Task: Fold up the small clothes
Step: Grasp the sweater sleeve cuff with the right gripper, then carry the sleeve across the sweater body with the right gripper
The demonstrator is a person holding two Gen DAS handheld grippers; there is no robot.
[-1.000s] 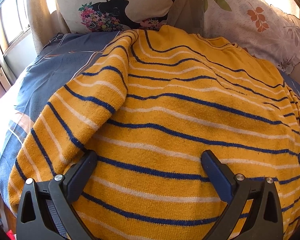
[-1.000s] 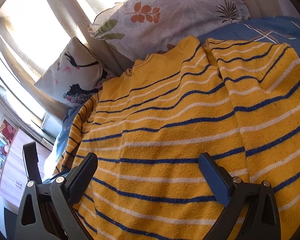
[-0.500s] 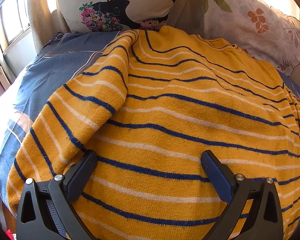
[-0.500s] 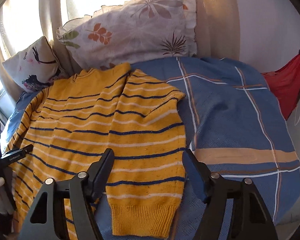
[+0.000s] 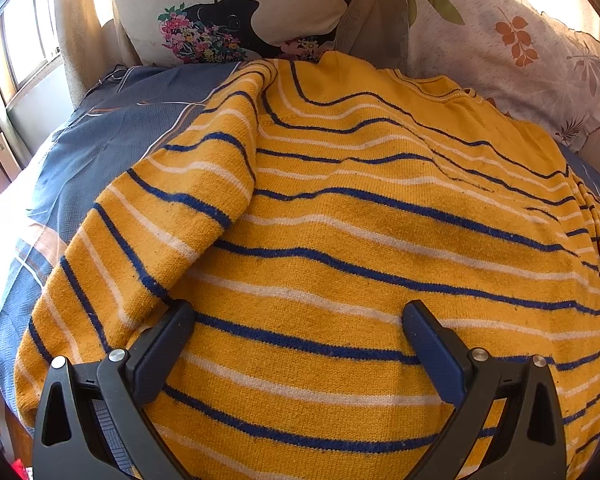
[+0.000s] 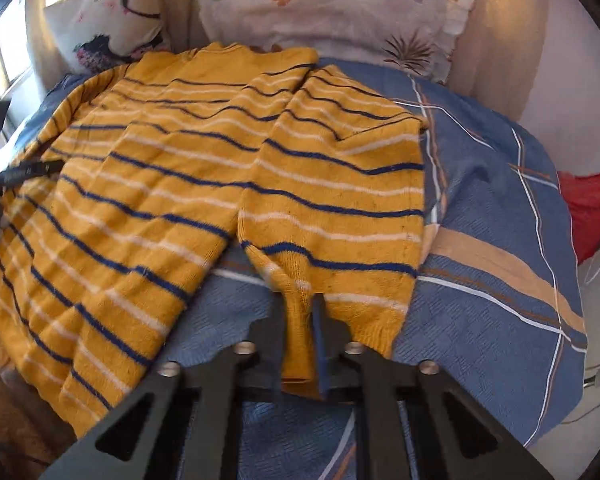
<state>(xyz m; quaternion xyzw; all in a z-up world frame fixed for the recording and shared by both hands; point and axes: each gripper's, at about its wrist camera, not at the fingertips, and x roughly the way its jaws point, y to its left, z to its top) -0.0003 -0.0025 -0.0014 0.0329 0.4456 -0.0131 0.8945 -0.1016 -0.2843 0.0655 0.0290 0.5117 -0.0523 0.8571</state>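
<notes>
Sweater (image 6: 204, 184) flat on bed (image 6: 500, 240), collar toward pillows (image 6: 340, 8).
Right gripper (image 6: 300, 320) closing, jaws pinching the sleeve cuff (image 6: 296, 344); left gripper (image 5: 300, 344) wide apart, empty.

Sweater hem (image 5: 340, 452) cut off, perhaps overhanging bed.

Sweater (image 5: 340, 240) was knitted cloth, fuzzy, matt. Bedsheet (image 6: 500, 240) was woven cloth, matt. Pillows (image 5: 500, 40) were printed cloth. Right gripper (image 6: 300, 320) was matt black plastic, shiny metal screws.
</notes>
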